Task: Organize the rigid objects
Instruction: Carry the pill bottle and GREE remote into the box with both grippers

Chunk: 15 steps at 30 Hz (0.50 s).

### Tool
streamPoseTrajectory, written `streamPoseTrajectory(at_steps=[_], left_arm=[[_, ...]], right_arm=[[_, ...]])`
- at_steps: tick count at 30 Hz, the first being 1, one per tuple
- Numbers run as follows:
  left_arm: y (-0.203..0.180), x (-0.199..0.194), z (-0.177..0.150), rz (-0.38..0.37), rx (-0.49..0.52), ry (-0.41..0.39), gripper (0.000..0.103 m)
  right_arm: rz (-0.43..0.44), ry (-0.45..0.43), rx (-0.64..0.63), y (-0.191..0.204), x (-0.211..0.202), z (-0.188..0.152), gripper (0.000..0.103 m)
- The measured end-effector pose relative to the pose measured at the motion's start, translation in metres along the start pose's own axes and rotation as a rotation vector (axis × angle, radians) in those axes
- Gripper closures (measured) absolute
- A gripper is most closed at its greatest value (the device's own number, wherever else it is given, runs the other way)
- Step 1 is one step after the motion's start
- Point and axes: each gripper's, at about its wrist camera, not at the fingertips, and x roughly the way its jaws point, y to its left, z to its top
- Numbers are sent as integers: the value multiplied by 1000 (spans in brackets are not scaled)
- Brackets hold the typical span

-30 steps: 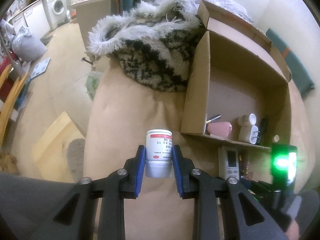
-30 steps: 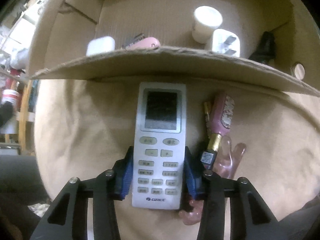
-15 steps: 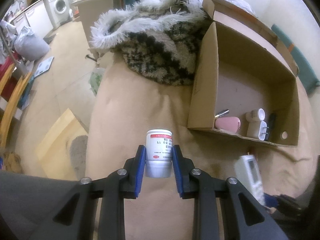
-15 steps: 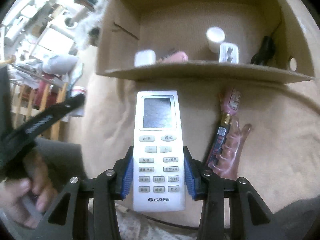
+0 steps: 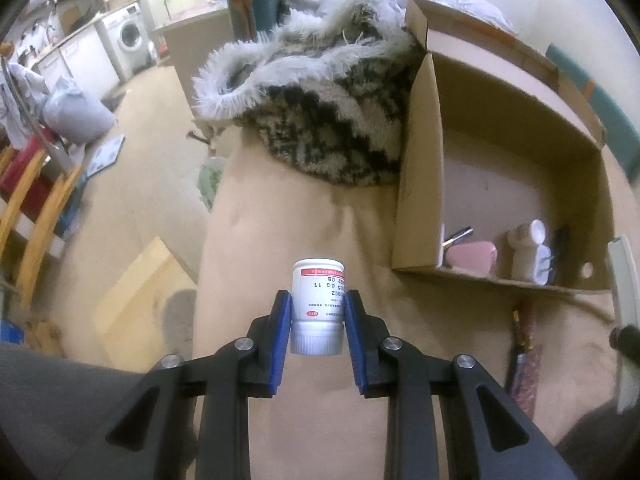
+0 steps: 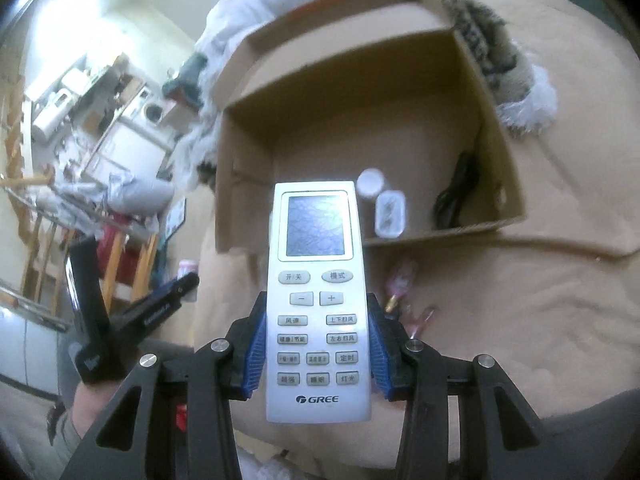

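My left gripper (image 5: 318,312) is shut on a white pill bottle (image 5: 318,300) with a red band, held above the tan cushion, left of the open cardboard box (image 5: 416,160). My right gripper (image 6: 316,340) is shut on a white GREE remote control (image 6: 318,280), lifted in front of the same box (image 6: 496,152). The box holds a pink case (image 5: 472,256), a white cylinder (image 5: 524,240), a white plug (image 6: 390,216) and a black item (image 6: 456,192). The remote's edge (image 5: 624,280) shows at the right of the left wrist view. The left gripper (image 6: 160,304) shows in the right wrist view.
A pink hair clip and a slim pink item (image 5: 524,344) lie on the cushion in front of the box. A furry patterned garment (image 5: 320,112) is piled behind the box's left side. The cushion (image 5: 304,220) drops to the floor on the left.
My right gripper has lifted the remote off the cushion and raised it, tilting toward the box. My left gripper still holds the bottle and has drifted slightly back and left.
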Motion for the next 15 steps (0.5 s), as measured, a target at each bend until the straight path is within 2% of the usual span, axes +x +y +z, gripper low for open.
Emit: streamPoseTrajectory(at_steps=[2,7,11,15], left_arm=[[-3,-8,6,-21,-9,-16,79],[-25,-32,29,-67,42,-75,79],[-52,-33,47,-102,133,-72,79],[-78,-27,66,-95,218,-95,79]], right_arm=[[-8,-23,2,-5,-6,8,57],[-13,-73,20,-9,-9,30,57],[-28,-101,38,-18,-10,54,57],[-52,-116,62,-28,0,77,57]])
